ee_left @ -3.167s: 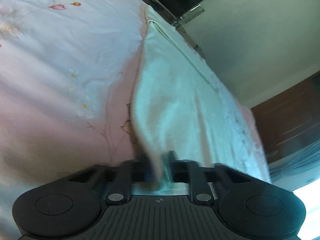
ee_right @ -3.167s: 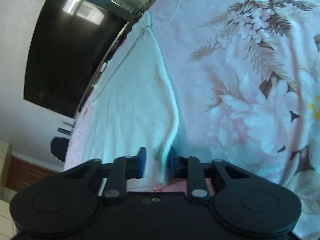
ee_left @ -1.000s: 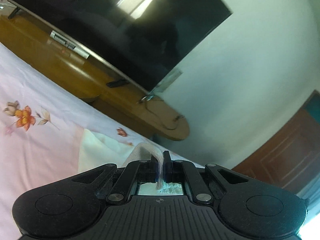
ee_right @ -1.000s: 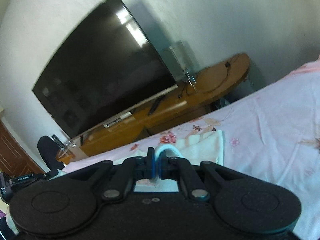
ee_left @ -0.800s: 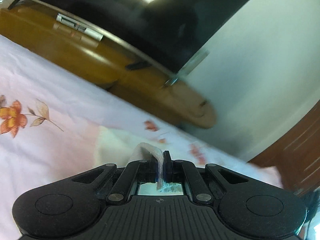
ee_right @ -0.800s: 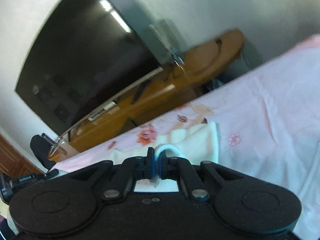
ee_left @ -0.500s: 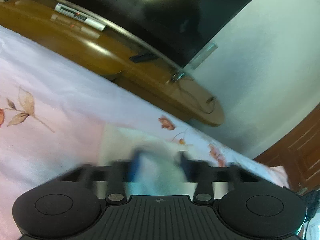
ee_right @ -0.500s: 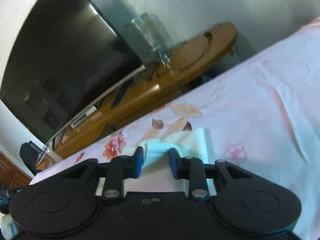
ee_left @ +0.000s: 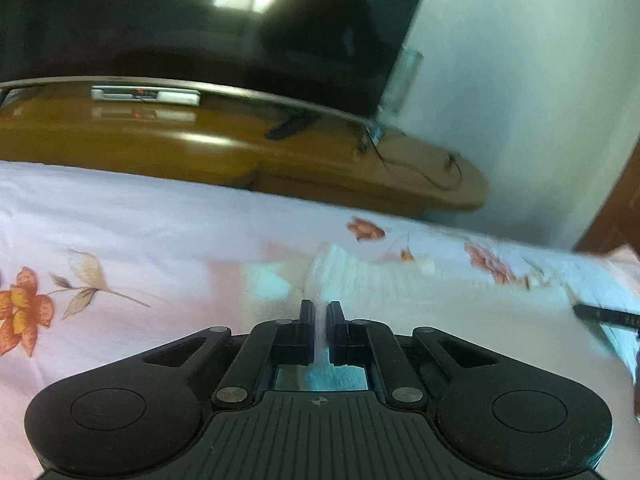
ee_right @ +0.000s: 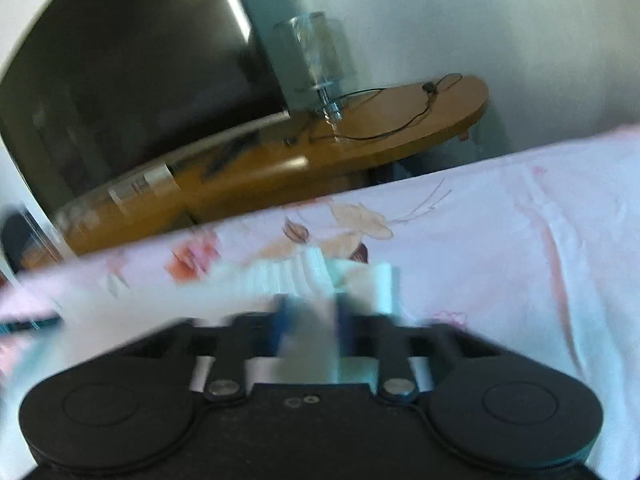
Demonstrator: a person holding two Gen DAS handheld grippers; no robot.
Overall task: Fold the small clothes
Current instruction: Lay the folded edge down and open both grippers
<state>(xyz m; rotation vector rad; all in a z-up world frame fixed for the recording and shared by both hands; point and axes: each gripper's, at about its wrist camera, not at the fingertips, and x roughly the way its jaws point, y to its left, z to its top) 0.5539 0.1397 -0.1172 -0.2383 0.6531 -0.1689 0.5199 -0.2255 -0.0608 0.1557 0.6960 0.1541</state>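
Note:
A small white ribbed cloth (ee_left: 400, 288) lies folded on the pink flowered bed sheet (ee_left: 140, 240), close to the far edge of the bed. My left gripper (ee_left: 318, 308) hangs low over its near left corner, its jaws shut to a thin slit with no fold of cloth looped between them. In the right wrist view the same cloth (ee_right: 288, 276) lies just past my right gripper (ee_right: 314, 320). That gripper is smeared by motion, its fingers (ee_right: 284, 320) are blurred, and it reads as shut. A dark bar (ee_left: 604, 316) at the right edge looks like part of the other gripper.
Beyond the bed's far edge stands a curved wooden TV bench (ee_left: 200, 148) with a large dark television (ee_left: 200, 20) on it. A clear glass vase (ee_right: 316, 56) and a black cable (ee_right: 392, 120) sit on the bench's right end. A brown door (ee_left: 616, 208) is at the far right.
Both grippers carried pinched cloth edges forward and down over the bed, opened and let go about half a second ago, and have closed again. The cloth now lies flat.

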